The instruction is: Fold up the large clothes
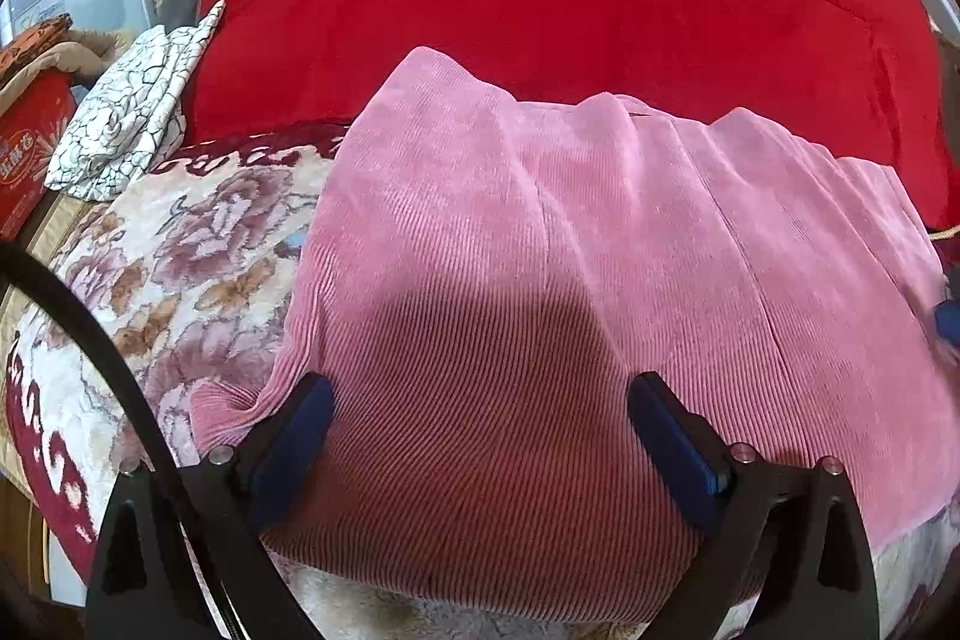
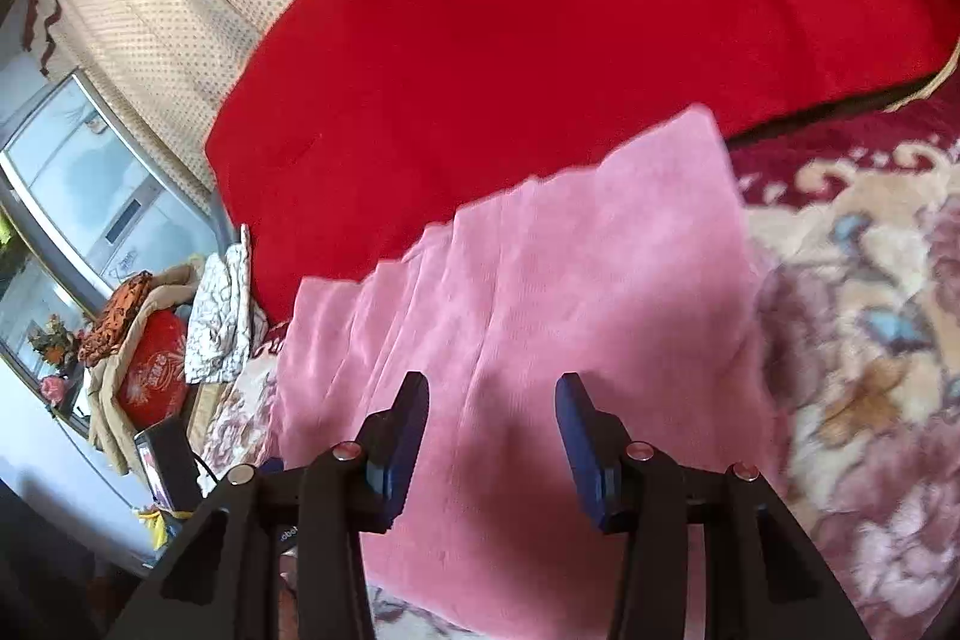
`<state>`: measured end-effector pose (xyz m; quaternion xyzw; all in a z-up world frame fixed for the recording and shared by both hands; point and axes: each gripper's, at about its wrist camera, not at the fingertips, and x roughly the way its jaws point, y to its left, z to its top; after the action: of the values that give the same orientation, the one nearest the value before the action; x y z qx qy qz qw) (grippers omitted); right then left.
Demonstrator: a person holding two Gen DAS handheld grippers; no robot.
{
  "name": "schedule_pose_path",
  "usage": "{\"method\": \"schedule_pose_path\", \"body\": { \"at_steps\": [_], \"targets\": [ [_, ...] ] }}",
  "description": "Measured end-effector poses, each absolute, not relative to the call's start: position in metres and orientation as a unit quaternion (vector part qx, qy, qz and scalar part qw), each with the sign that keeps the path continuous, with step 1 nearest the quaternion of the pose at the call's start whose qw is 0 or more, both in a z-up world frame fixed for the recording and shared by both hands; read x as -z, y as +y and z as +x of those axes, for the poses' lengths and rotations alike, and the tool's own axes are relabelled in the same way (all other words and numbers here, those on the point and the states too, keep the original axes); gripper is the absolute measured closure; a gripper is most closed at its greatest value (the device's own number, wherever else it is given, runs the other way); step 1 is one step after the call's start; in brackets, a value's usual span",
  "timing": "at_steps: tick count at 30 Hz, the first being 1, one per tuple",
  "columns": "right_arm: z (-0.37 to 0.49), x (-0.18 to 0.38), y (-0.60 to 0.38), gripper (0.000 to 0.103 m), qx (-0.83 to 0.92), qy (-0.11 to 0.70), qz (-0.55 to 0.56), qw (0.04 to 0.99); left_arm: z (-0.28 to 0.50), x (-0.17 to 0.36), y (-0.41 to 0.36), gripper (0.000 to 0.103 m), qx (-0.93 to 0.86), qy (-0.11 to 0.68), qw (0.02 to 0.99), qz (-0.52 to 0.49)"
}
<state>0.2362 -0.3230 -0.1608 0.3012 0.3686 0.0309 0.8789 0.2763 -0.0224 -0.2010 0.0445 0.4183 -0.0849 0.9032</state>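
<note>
The pink garment (image 1: 540, 232) lies part-folded on the floral blanket (image 1: 198, 244); the left hand-held gripper (image 1: 480, 400) hangs spread wide above it; the right hand-held gripper (image 2: 492, 394) half-spread, both empty, likely between grabs.

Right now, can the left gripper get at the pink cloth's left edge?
Probably yes. The left gripper is open above the pink cloth, its left finger right by that edge, with nothing between them.
</note>
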Motion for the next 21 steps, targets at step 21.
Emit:
{"method": "schedule_pose_path", "body": {
  "at_steps": [21],
  "targets": [
    [0.243,0.154,-0.263,0.052,-0.081,0.344,0.257,0.899,0.287,0.209,0.041,0.000,0.070,0.460,0.884,-0.041]
  ]
}}
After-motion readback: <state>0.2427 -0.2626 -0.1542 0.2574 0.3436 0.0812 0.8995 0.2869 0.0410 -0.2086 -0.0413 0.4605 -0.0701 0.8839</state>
